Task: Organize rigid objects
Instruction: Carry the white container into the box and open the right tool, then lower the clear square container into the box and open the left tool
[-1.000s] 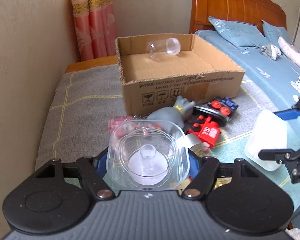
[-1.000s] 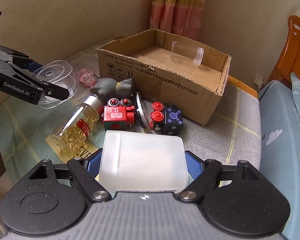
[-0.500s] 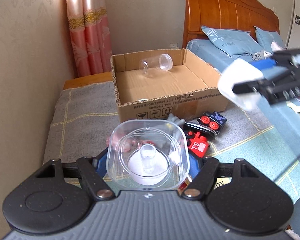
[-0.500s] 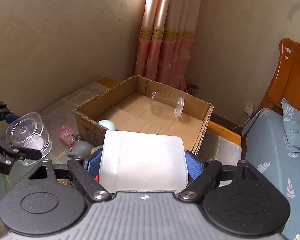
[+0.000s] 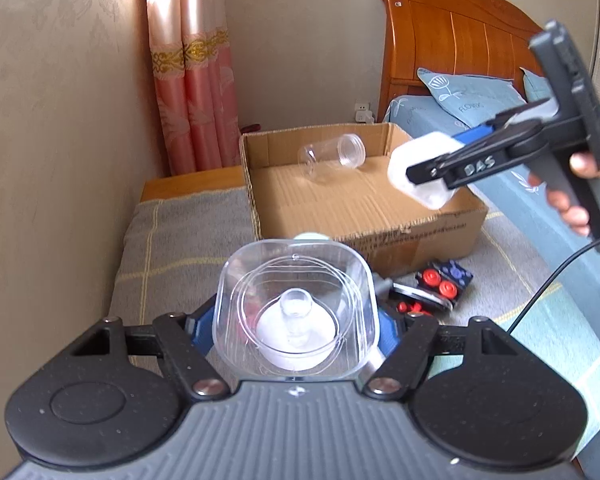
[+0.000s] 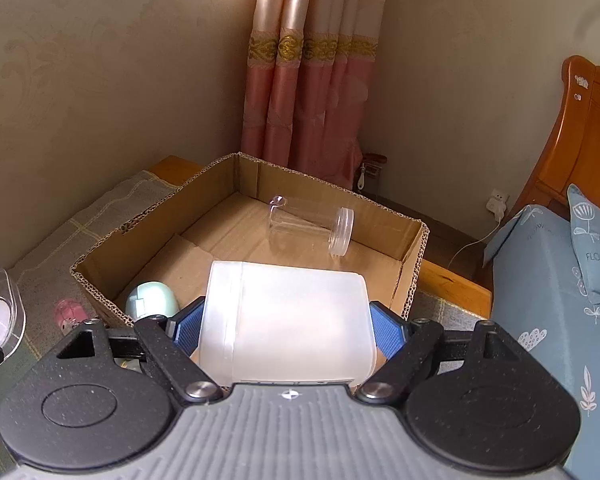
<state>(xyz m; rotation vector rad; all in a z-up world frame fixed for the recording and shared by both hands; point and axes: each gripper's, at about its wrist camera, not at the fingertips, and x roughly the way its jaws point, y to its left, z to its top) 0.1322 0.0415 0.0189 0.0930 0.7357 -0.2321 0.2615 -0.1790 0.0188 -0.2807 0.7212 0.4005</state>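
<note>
Cardboard box (image 6: pixel 308 240) sits open on the grey blanket (image 5: pixel 172 240) ahead of you, with a clear jar (image 6: pixel 312 226) lying on its side on the floor near the far wall and a pale green egg-shaped thing (image 6: pixel 152 300) tucked in the near left corner. Your right gripper (image 6: pixel 288 320) has its blue pads (image 6: pixel 388 334) pressed on both sides of a white frosted container (image 6: pixel 288 320), held in the air above the box's near right part; from the left wrist you can see the same container (image 5: pixel 424 172) over the box's right wall. Your left gripper (image 5: pixel 298 320) is clamped on a clear square tub (image 5: pixel 298 308) with a small knob inside, held in front of the box and short of its near wall. Below it, on the blanket, lie a dark block with red buttons (image 5: pixel 444 282) and a pink toy (image 6: pixel 70 312), both outside the box.
</note>
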